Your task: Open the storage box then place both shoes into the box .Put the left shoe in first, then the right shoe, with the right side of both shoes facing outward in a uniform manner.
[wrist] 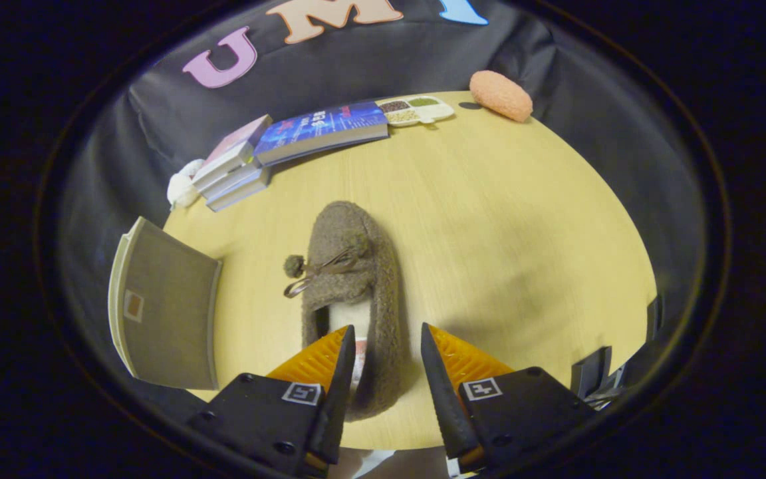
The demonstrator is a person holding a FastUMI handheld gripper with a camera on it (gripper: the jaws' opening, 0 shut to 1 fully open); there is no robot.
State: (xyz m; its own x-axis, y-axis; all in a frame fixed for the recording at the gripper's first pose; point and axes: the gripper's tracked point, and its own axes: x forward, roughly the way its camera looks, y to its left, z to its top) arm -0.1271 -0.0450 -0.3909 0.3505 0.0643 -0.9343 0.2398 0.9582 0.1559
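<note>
You're working over a pale wooden bench (489, 219) backed by black cloth. Your tool (387, 346) stands open at a middling width, its fingers straddling the heel end of a fuzzy brown slipper (350, 266): the left finger sits over the slipper's opening, the right one just outside the heel's right wall, and neither looks to be pressing yet. The slipper lies flat, toe pointing away from you, with a small pom-pom bow on its upper. It looks light and soft, so the wall will likely squash under the pads; pinching that right heel wall between inside and outside seems the firmest hold. To the left of the fingers stands the grey storage box (163, 306), its lid seemingly shut. Beyond the slipper lie stacked books (290, 143), a divided tray (416, 110) and an orange sponge (501, 95).
</note>
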